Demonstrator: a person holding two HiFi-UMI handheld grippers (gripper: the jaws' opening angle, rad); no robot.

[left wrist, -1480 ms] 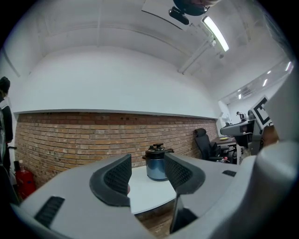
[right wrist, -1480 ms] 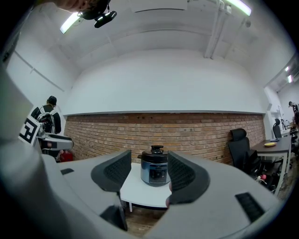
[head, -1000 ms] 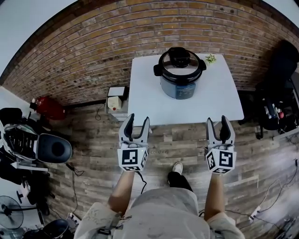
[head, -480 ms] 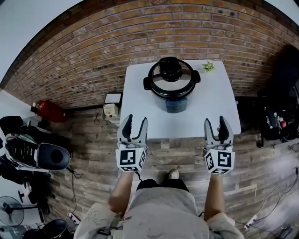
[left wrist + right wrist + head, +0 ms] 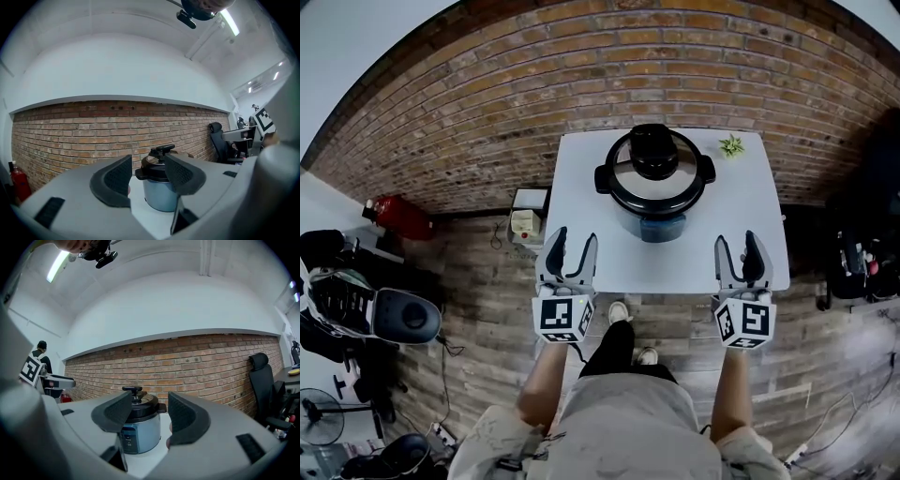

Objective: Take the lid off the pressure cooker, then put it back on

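Pressure cooker, lid on, is standing mid-table and is sitting nearer than a second ago, as the person is stepping up. Left gripper and right gripper, both spread and empty, are reaching the table's near edge. The approach is ending and lid removal is pending.

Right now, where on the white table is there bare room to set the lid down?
Widest bare patch: the table's right side, between cooker and right edge, in front of the plant. Narrower strips lie left of the cooker and along the near edge. Only the middle, under the cooker, is taken.
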